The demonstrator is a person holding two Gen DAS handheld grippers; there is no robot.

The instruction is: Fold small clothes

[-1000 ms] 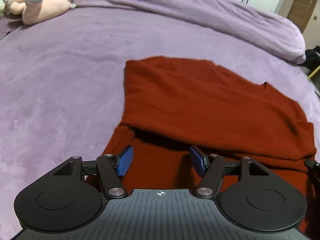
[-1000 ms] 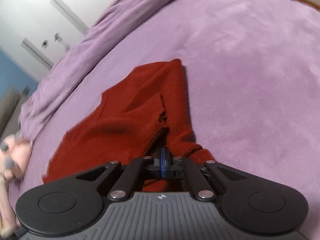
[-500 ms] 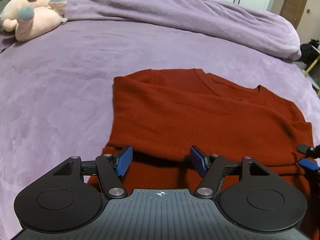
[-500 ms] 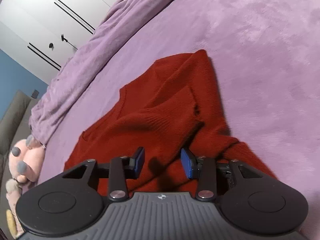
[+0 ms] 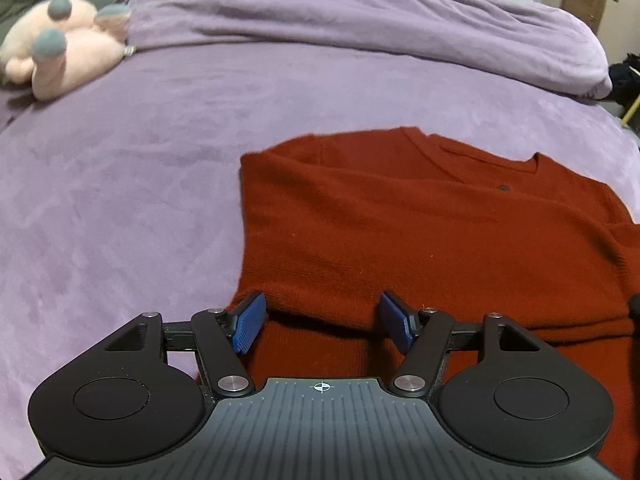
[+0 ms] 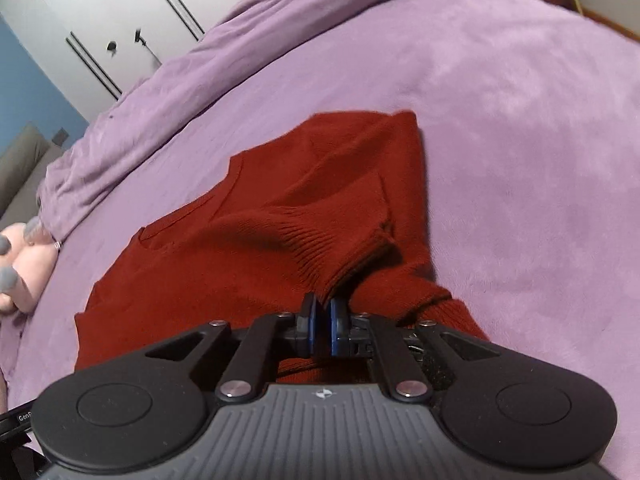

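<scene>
Clamping down on knit fabric, the right gripper (image 6: 321, 322) has its jaws pressed almost together on a fold of the red sweater (image 6: 248, 248), right beside the ribbed cuff (image 6: 316, 240) of a sleeve that lies folded across the body. That cuff bunches up just ahead of the blue pads (image 6: 311, 326), lifted a little off the layer beneath.

Over to the left gripper (image 5: 322, 322): jaws standing wide apart, nothing pinched, poised just above the near edge of the sweater (image 5: 420, 232), where one folded layer overlaps another. Its blue pads (image 5: 249, 322) frame that overlapped edge, and whether they touch the cloth is hard to tell.

The sweater itself lies flat on the purple bed (image 5: 120, 200), neckline on its far side. Beyond the sweater a rumpled purple duvet (image 5: 360, 28) runs along the bed's far side. Well away from the sweater, far left, a pink plush toy (image 5: 68, 52) with grey feet rests on the bed.
</scene>
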